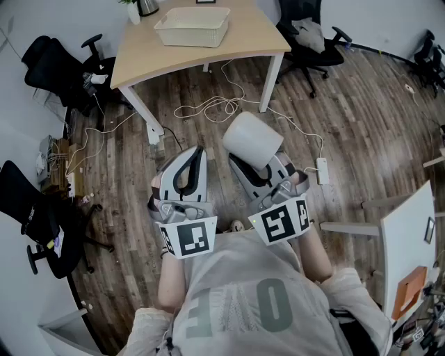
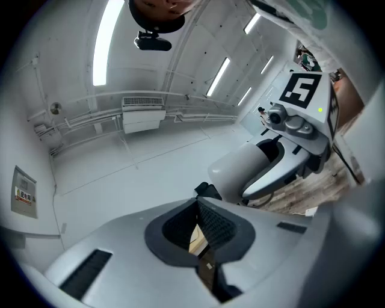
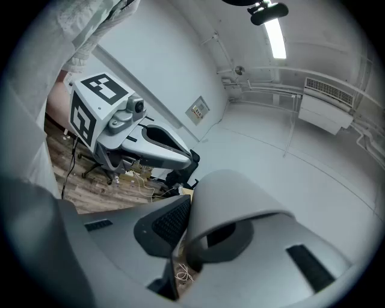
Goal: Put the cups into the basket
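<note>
A pale grey cup (image 1: 252, 140) is clamped in my right gripper (image 1: 259, 161), held over the wooden floor in front of the person's chest. In the right gripper view the cup (image 3: 234, 201) fills the space between the jaws, open end towards the camera. My left gripper (image 1: 191, 158) hangs beside it on the left, shut with nothing in it; its pads (image 2: 210, 222) nearly meet. From the left gripper view the cup (image 2: 237, 168) shows on the right. The white basket (image 1: 192, 26) stands on the light wooden table (image 1: 250, 38) far ahead.
White cables (image 1: 208, 108) and a power strip (image 1: 322, 170) lie on the floor between me and the table. Black office chairs (image 1: 59, 66) stand left and right of the table. A kettle (image 1: 147, 7) is at the table's back. A white panel (image 1: 407, 236) stands at right.
</note>
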Demonstrator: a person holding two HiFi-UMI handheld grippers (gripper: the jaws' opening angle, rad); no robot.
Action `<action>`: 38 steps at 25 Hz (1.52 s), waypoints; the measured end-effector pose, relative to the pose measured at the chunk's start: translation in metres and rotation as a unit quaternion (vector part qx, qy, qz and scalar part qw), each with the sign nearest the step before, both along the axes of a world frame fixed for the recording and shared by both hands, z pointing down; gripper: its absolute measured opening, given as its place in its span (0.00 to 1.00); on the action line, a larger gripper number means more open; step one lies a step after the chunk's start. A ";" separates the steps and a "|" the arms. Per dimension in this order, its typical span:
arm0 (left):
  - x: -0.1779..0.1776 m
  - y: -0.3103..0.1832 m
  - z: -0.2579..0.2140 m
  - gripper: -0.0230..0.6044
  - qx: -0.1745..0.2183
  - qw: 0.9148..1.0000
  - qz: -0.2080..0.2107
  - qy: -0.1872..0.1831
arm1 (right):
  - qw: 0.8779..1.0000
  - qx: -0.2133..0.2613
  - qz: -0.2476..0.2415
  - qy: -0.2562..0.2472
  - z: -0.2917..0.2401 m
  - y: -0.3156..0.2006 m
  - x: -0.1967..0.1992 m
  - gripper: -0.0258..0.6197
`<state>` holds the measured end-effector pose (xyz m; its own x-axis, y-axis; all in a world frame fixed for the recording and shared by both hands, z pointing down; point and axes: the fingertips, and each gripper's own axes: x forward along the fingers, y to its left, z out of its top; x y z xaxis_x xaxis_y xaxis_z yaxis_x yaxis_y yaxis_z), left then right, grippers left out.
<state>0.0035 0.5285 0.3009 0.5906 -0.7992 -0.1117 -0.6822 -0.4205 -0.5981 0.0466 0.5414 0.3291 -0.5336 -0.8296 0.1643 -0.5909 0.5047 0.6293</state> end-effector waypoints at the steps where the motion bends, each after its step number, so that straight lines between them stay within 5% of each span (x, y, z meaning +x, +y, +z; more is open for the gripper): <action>1: 0.001 -0.001 -0.001 0.05 0.002 1.000 0.000 0.000 | 1.000 0.000 -0.001 0.000 0.000 -0.001 0.000 0.11; 21: -0.030 -0.048 0.003 0.05 -0.008 0.998 -0.063 -0.015 | 1.000 -0.025 -0.008 0.008 0.019 -0.040 0.019 0.11; 38: -0.047 -0.217 -0.006 0.05 -0.006 0.999 -0.037 -0.009 | 1.000 -0.024 0.008 0.017 0.010 -0.204 -0.004 0.11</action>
